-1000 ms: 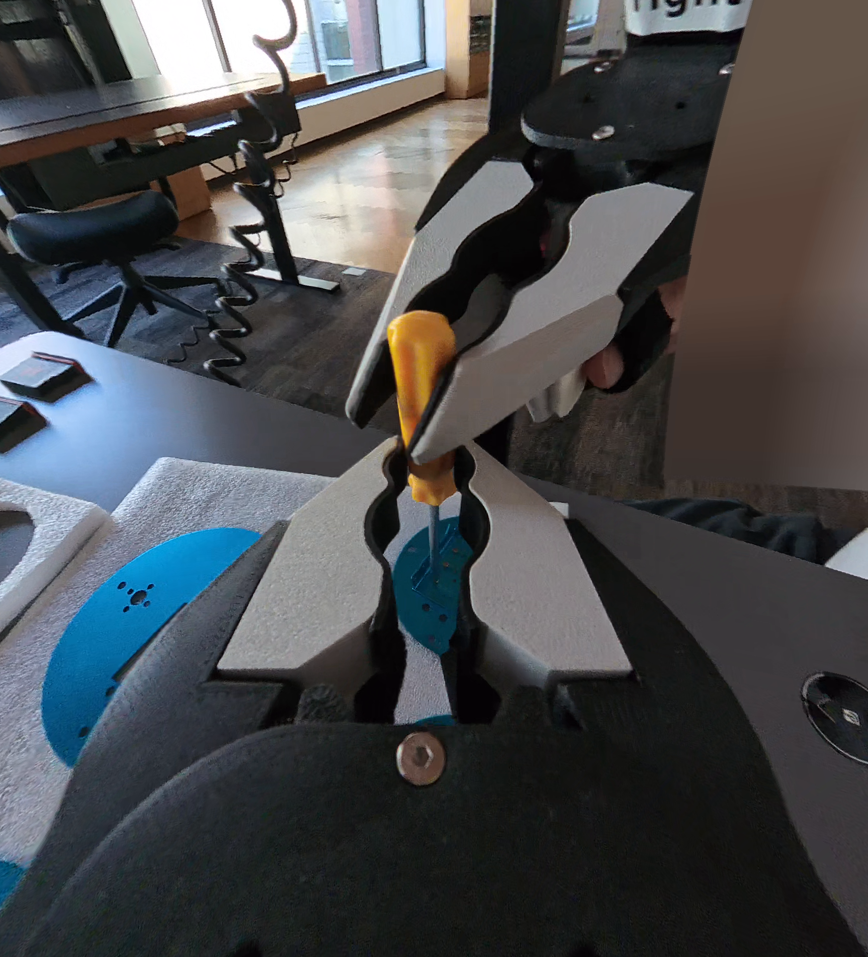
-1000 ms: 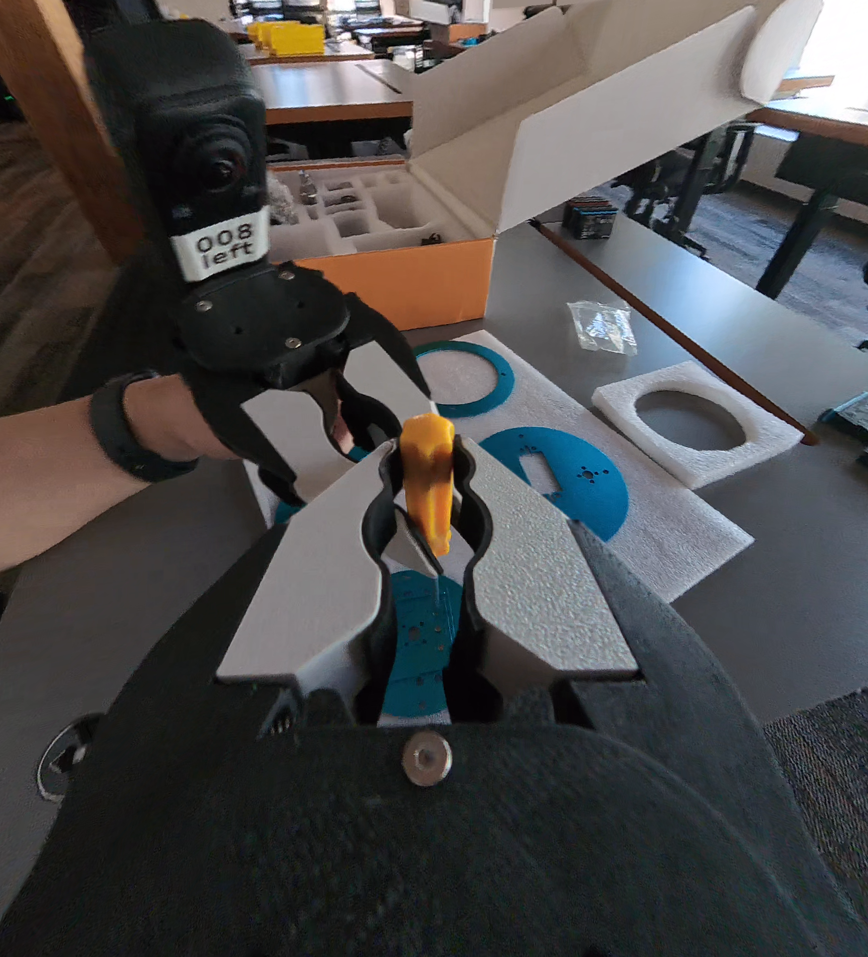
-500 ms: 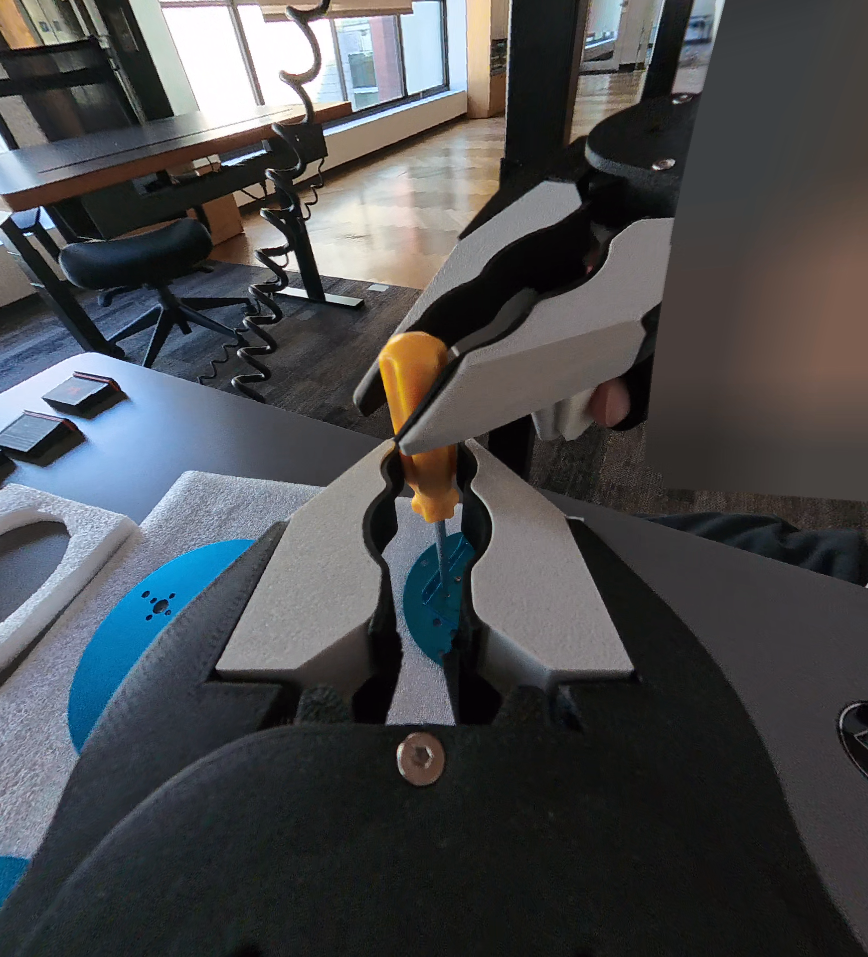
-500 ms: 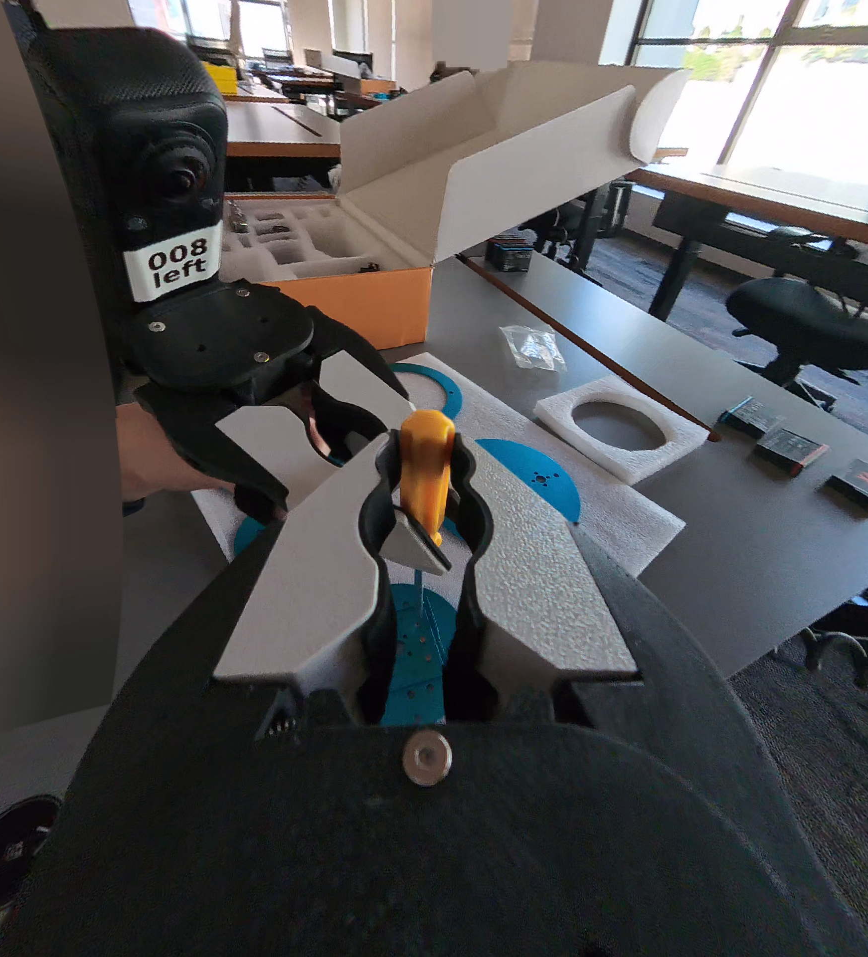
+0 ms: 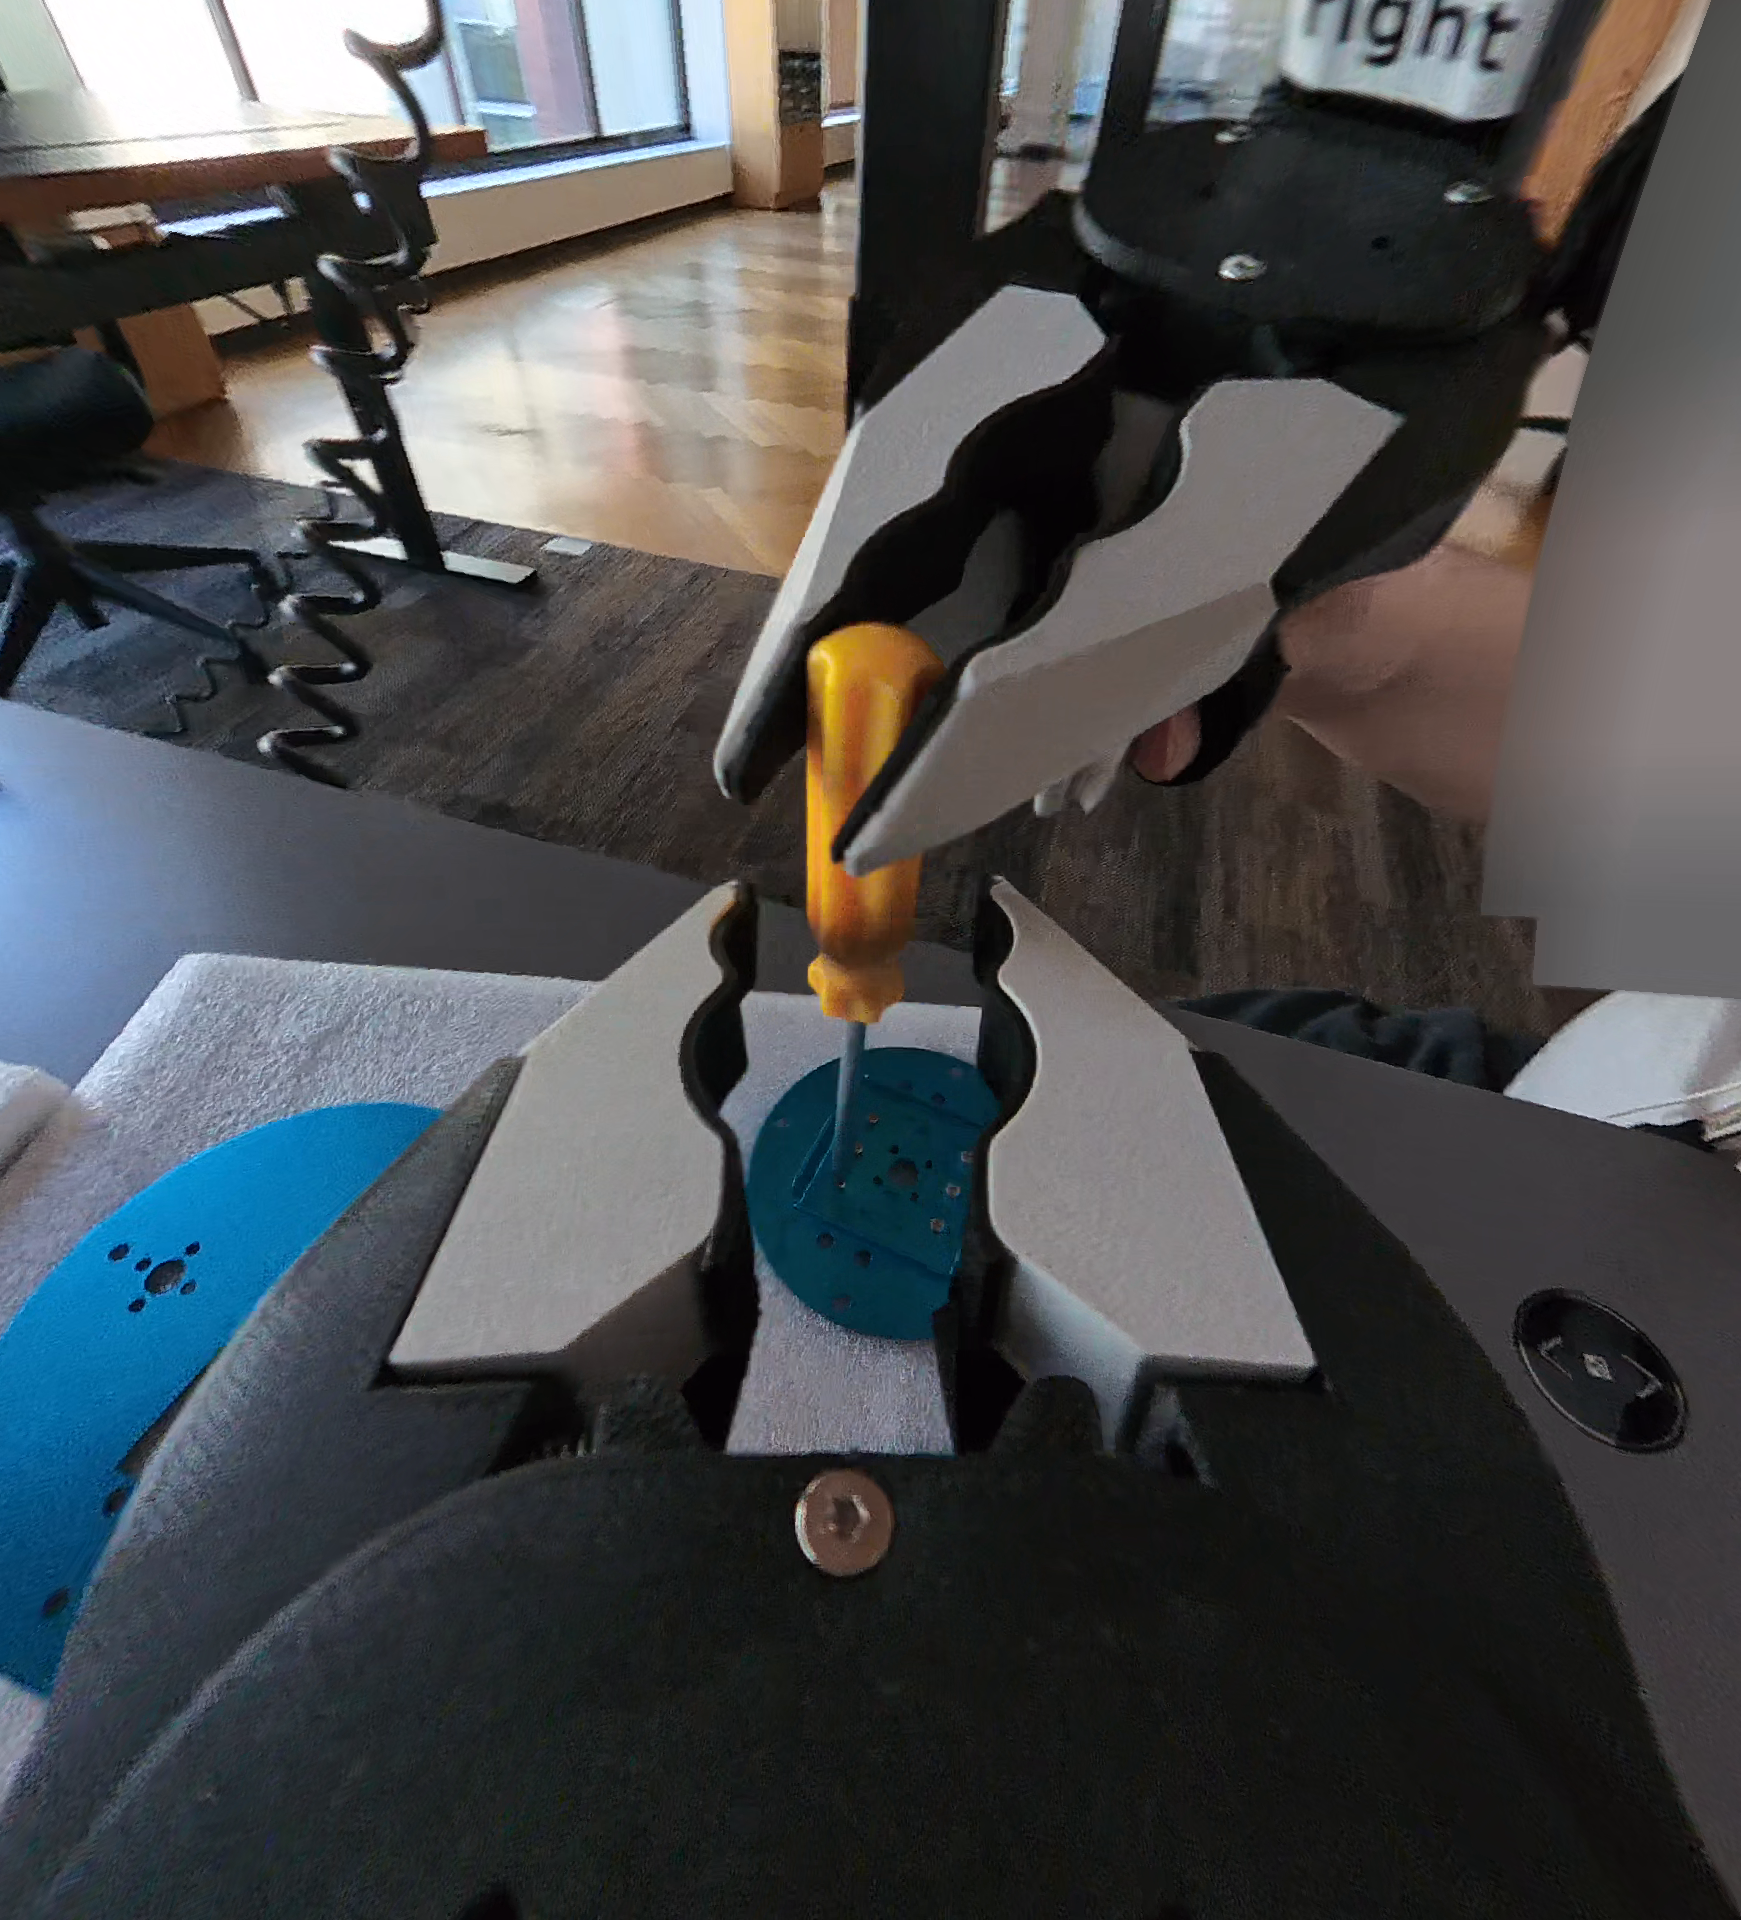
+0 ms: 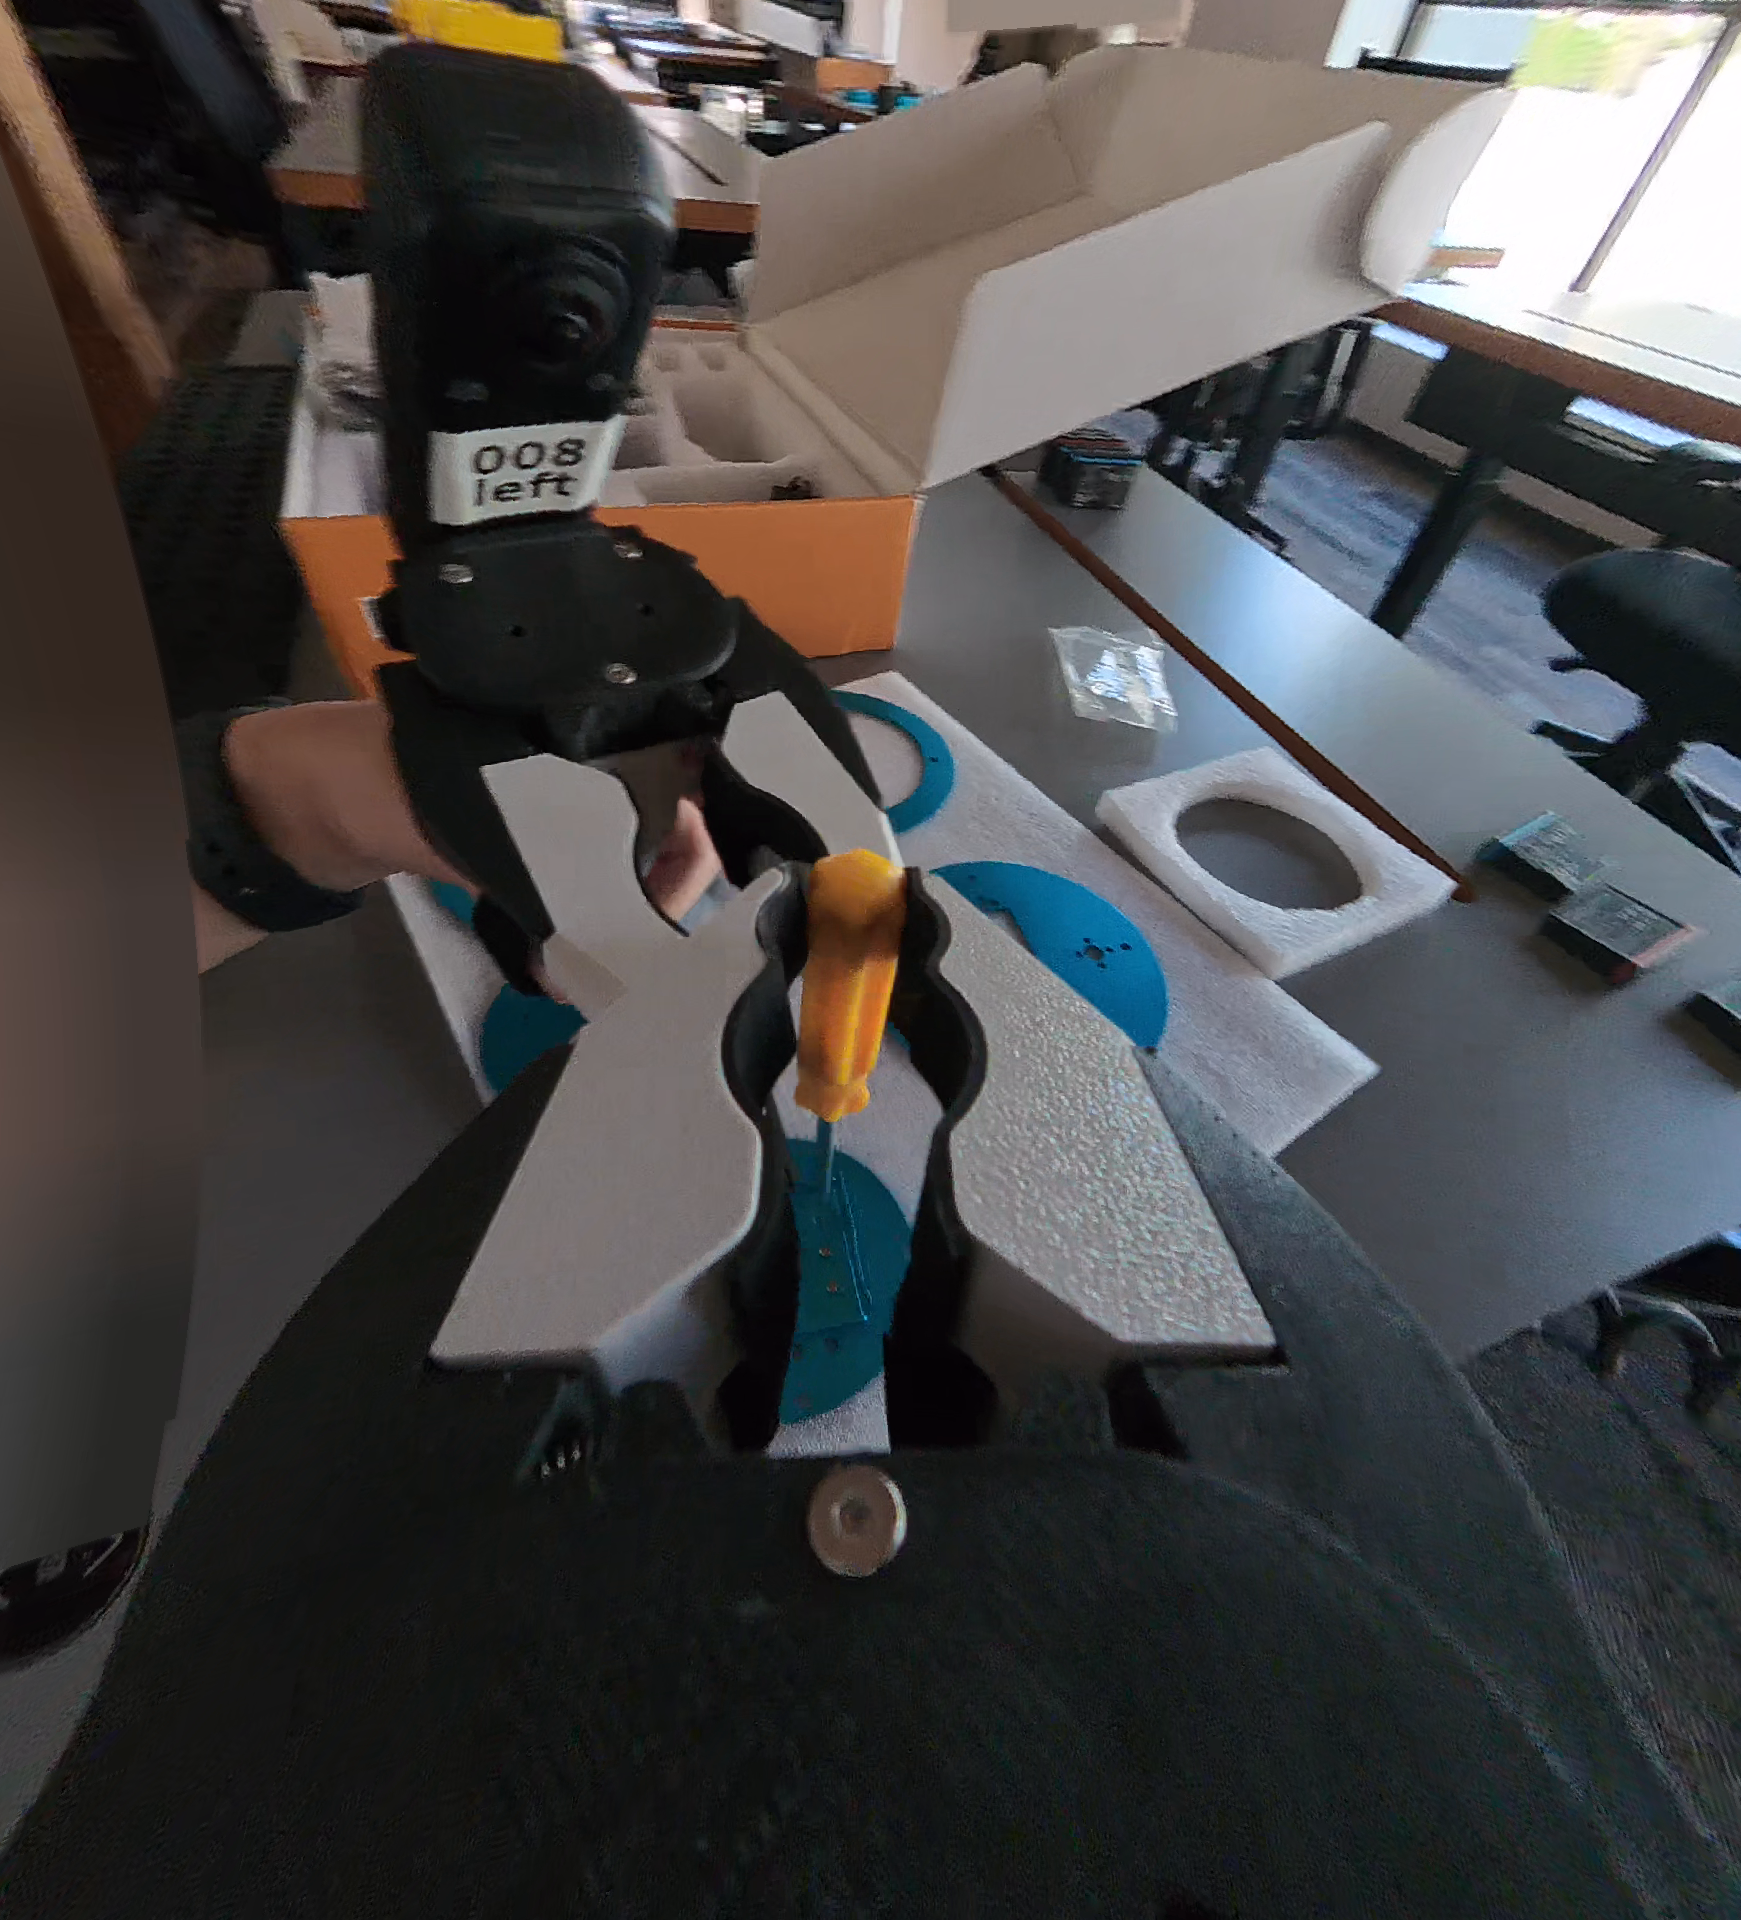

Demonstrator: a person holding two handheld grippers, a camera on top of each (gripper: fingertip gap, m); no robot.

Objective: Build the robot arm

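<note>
On the left, a large blue disc lies on the white foam sheet. The left gripper has fingers parted, holding nothing, above the small blue disc. The right gripper clamps the orange screwdriver, its tip on that disc. The dark surface extends rightward.

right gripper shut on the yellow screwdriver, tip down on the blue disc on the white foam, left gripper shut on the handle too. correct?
Wrong on the left gripper. The left wrist view shows its jaws open, apart from the handle. The rest holds: the right gripper is shut on the yellow screwdriver, its tip down on the blue disc on the white foam.
</note>
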